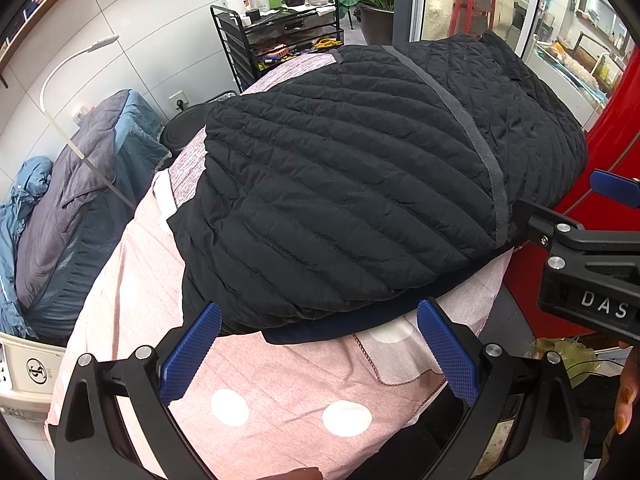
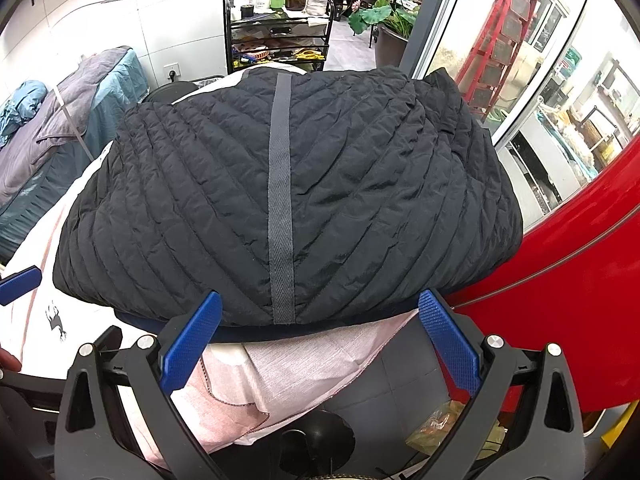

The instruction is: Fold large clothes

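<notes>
Right, both sets of jaws are spread wide and hold nothing. My left gripper (image 1: 318,348) hovers over the pink spotted cloth (image 1: 280,396) that covers the surface, with the near hem of the black quilted jacket (image 1: 360,184) lying just ahead of its fingertips. My right gripper (image 2: 320,342) stands at the same hem further along, where the grey tape stripe (image 2: 281,200) ends almost midway between its fingers. The right gripper's body also shows at the right edge of the left view.

Ahead of both, the jacket lies as a flat, compact slab on the surface, a dark blue lining edge (image 2: 256,334) peeking out under the near hem. I see no sleeve trailing loose on any side, so I judge the sleeves are already tucked in and the sides brought over. What seems left is a last fold bringing the near hem away from me toward the far end, or else just squaring it up; I cannot tell how many layers sit underneath.

As to lie, the stripe runs straight away from my right jaws, so one axis of the jacket points directly forward. The bundle spreads wider to left and right of the jaws than it runs forward, so I take its long axis as crosswise, though the fisheye makes this uncertain. A raised flap at the far right corner may be the collar
</notes>
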Available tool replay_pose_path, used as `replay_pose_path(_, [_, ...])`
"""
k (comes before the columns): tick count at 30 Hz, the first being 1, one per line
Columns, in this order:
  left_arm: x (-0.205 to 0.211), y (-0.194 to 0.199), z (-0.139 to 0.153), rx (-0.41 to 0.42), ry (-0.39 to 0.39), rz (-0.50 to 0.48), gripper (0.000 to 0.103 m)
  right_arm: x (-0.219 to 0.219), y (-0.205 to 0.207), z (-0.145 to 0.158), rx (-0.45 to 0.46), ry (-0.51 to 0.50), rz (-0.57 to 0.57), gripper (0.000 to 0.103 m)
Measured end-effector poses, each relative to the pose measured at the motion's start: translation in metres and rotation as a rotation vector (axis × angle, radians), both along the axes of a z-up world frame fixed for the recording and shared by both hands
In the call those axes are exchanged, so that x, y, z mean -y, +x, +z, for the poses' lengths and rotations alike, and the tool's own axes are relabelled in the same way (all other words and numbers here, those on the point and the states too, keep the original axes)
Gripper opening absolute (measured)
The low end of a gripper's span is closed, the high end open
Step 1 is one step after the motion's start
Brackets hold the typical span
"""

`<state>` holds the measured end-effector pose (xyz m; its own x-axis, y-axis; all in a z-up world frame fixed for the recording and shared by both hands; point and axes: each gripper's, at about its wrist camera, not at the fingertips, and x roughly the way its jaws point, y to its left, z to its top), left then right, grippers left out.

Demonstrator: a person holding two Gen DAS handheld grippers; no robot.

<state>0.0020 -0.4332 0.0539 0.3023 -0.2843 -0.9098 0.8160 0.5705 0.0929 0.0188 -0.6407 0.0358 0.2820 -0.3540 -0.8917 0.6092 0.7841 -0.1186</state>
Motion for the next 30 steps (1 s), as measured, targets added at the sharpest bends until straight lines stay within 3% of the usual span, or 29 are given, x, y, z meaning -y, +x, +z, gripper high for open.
replay_pose_path(13, [-0.0006,0.0004,0.0030,0.002,-0.010,-0.006,0.097,-0.0007,-0.0009,0.0002,-0.001,0.000,0.000,0.097])
replay_pose_path(19, [-0.0037,-0.0025,0.0087,0.061,-0.050,-0.018,0.097,-0.0013,-0.0015,0.0003,0.000,-0.001,-0.004,0.097])
replay_pose_path(30, [-0.0015,-0.0061,0.0067,0.067,-0.033,-0.016,0.097,-0.0015,-0.0032,0.0001,0.000,-0.001,-0.005,0.097])
